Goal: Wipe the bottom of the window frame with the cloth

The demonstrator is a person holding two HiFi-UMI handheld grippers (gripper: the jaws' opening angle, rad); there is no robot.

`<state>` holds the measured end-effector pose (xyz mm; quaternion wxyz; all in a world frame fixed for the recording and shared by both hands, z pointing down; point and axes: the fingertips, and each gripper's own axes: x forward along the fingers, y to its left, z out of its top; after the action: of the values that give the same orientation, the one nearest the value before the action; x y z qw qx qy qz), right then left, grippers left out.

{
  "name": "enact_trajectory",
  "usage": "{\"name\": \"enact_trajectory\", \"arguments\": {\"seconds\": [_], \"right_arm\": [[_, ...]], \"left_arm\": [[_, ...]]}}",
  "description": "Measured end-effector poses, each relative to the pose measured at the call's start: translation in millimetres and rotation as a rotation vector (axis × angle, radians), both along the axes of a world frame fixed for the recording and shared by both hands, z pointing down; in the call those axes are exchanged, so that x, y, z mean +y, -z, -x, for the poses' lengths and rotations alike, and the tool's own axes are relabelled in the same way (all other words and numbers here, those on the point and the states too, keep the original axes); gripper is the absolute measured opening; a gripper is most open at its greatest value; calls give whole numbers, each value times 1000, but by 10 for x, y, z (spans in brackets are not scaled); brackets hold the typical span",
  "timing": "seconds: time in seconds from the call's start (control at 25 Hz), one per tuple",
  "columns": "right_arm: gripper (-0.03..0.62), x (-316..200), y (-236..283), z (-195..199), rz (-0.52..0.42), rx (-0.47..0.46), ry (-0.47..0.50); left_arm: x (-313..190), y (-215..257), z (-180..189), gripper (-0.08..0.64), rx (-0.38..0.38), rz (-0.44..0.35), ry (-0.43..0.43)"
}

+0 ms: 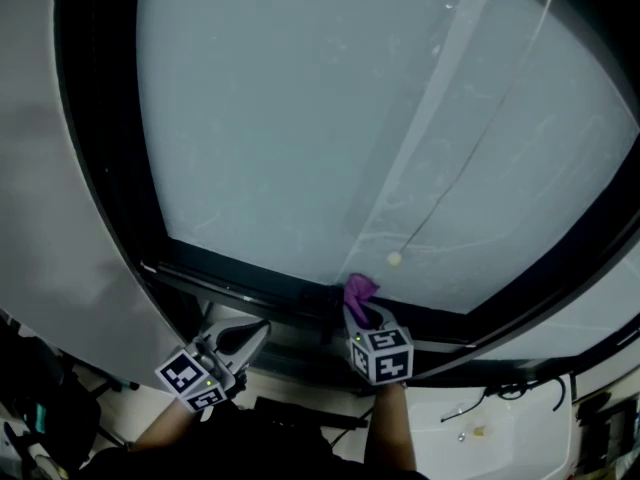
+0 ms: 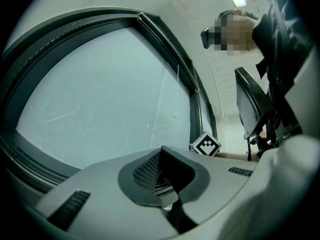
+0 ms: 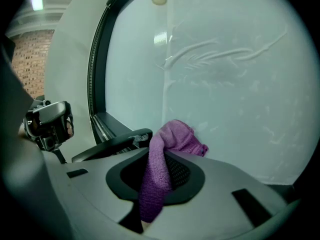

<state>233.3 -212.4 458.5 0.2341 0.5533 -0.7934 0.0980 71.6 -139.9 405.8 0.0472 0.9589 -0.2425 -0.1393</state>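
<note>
Two tools: R tool [image 1: 364, 317] pinches cloth [image 1: 358, 290], bunched past tip at window frame [image 1: 250, 274]; L tool [image 1: 250, 336] closed, empty.

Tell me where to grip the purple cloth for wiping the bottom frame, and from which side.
Grip the purple cloth across its middle strip, as the right gripper does now, coming from the room side with the jaws pointing at the glass. The bunched end then hangs free beyond the jaw tips, probably soft enough to press along the bottom frame.
</note>
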Motion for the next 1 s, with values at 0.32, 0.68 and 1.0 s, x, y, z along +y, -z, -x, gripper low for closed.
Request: {"name": "enact_trajectory", "arguments": {"seconds": [0.32, 0.68, 1.0], "right_arm": [[66, 93, -7, 228, -26, 44, 84], [66, 237, -134, 318, -75, -45, 16], [66, 321, -225, 357, -241, 2, -99]], "left_arm": [[15, -39, 114, 0, -22, 8, 7], [33, -86, 283, 0, -48, 11, -37], [-20, -135, 402, 0, -102, 10, -43]]}}
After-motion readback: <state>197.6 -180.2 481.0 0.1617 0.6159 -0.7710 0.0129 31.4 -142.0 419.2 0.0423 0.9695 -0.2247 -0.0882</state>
